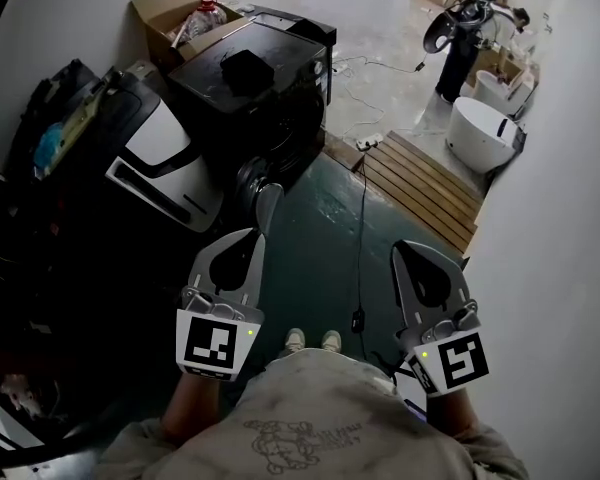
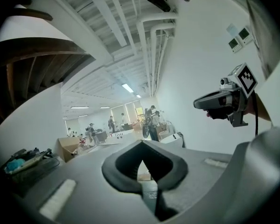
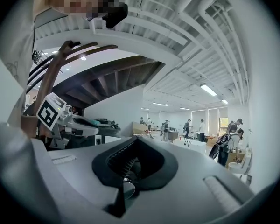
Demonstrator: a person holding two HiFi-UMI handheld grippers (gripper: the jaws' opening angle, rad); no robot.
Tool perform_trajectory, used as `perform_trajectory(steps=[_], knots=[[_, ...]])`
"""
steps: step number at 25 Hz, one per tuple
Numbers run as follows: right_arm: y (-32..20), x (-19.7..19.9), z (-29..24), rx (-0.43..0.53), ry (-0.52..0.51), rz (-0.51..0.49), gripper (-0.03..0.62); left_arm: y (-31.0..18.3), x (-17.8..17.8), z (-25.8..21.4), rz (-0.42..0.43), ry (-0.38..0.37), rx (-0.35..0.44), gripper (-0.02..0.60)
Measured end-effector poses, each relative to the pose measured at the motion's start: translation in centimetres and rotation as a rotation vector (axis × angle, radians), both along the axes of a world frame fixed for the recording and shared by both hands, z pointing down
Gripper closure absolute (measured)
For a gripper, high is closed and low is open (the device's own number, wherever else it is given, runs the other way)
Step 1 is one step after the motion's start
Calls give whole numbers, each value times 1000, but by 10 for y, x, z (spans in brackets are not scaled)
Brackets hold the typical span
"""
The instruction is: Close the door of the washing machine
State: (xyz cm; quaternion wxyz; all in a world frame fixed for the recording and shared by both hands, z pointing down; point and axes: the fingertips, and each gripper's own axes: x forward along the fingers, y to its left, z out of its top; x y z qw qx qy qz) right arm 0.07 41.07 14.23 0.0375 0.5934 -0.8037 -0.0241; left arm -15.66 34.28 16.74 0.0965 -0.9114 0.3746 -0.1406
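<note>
Both pairs of jaws are pressed together with nothing between them. The left gripper points at the door, its tips just beside the door's lower edge; whether they touch cannot be told. The door stands open from the black washer. The right gripper hangs well apart from them over the green floor, near a wooden pallet.
</note>
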Motion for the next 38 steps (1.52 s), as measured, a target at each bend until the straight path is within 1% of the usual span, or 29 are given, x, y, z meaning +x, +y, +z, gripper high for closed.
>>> perform_trajectory(steps=[2,4,11,12,13,14,15,18,22,26,32,36,38], knots=[[2,8,4,-8,5,8,566,3,9,4,12,-18,-7,580],[3,16,7,-12,9,13,566,5,17,6,16,-19,-6,580],[18,44,20,-19,29,19,566,23,40,-2,8,55,37,580],[20,47,23,-22,31,20,566,25,44,-1,8,55,46,569],[22,49,25,-24,33,20,566,24,46,-1,8,53,55,499],[22,49,26,-26,32,19,566,23,49,-2,6,52,64,452],[22,50,27,-29,32,18,566,22,50,-3,1,57,72,446],[21,51,31,-32,37,15,566,17,53,-2,-13,74,74,446],[13,56,40,-42,35,19,566,7,59,11,-7,42,57,446],[0,62,52,-56,37,21,566,-6,62,14,-22,59,77,446],[-29,65,63,-70,45,15,566,-37,65,28,-19,31,66,446],[-54,68,79,-151,70,15,566,-67,61,42,-44,21,49,446],[-70,69,85,-171,70,12,566,-85,58,55,-57,12,13,446]])
